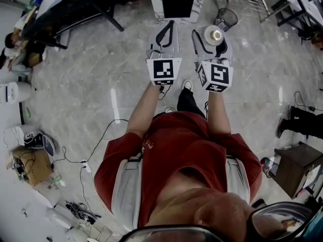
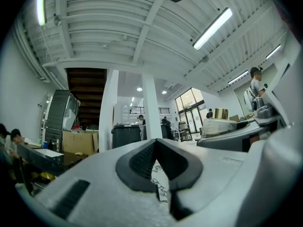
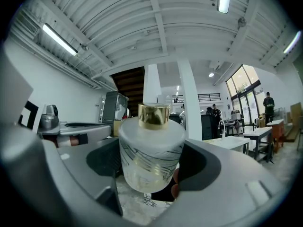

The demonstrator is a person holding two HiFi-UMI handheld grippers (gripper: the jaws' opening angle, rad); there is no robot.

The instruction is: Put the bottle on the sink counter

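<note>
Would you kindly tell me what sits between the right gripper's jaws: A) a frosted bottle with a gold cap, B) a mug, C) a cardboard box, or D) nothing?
A: its own view shows the right gripper closed on the frosted bottle, which stands upright between the jaws.

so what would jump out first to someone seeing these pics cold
The frosted bottle with a gold cap, clamped upright in the right tongs, fills the middle of the right gripper view. Beside it the left tongs are closed on nothing, both held out over a marbled floor by a person in red.
</note>
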